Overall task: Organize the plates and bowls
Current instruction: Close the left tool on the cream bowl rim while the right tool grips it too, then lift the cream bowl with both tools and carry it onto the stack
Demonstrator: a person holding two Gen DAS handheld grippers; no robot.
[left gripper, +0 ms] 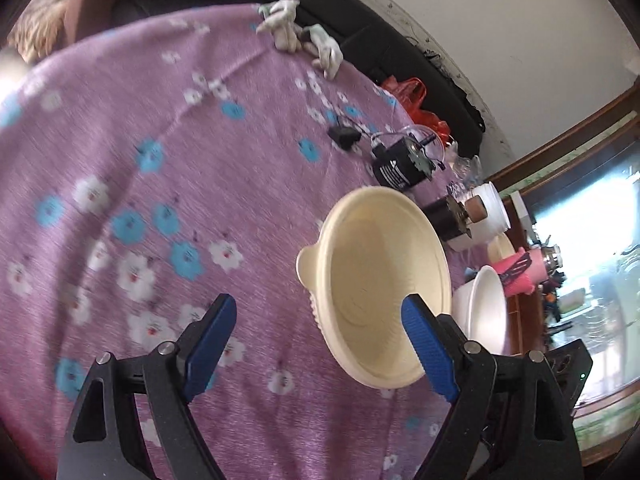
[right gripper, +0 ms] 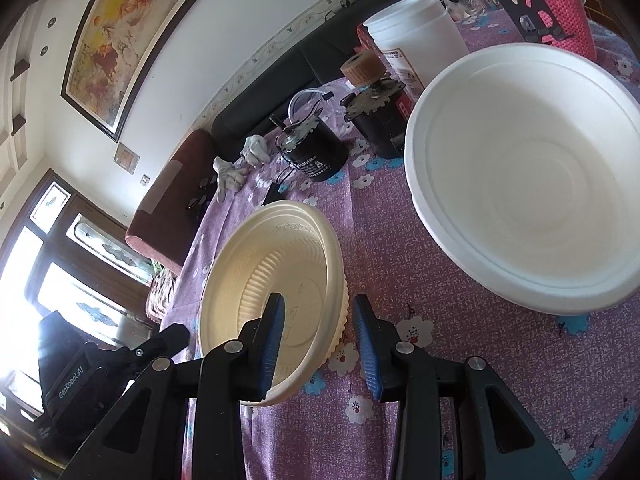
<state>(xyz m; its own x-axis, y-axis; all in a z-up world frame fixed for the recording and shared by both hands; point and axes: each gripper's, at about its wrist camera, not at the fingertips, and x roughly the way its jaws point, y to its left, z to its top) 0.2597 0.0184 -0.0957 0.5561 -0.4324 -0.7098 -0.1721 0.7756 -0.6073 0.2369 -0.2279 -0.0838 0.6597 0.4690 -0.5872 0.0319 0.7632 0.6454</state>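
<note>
One cream bowl point(right gripper: 276, 304) rim sits between right claw point(right gripper: 320, 344) fingers.

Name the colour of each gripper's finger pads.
Blue pads, clearest in the right wrist view.

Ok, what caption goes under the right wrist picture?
Open right claw straddling the cream bowl's rim, beside a white bowl on the flowered purple tablecloth.

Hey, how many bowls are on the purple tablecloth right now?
2. The cream bowl sits with its rim between the right tool's open fingers; the white bowl rests beside it, nearer the white jar. Others may be hidden beyond the clutter.
</note>
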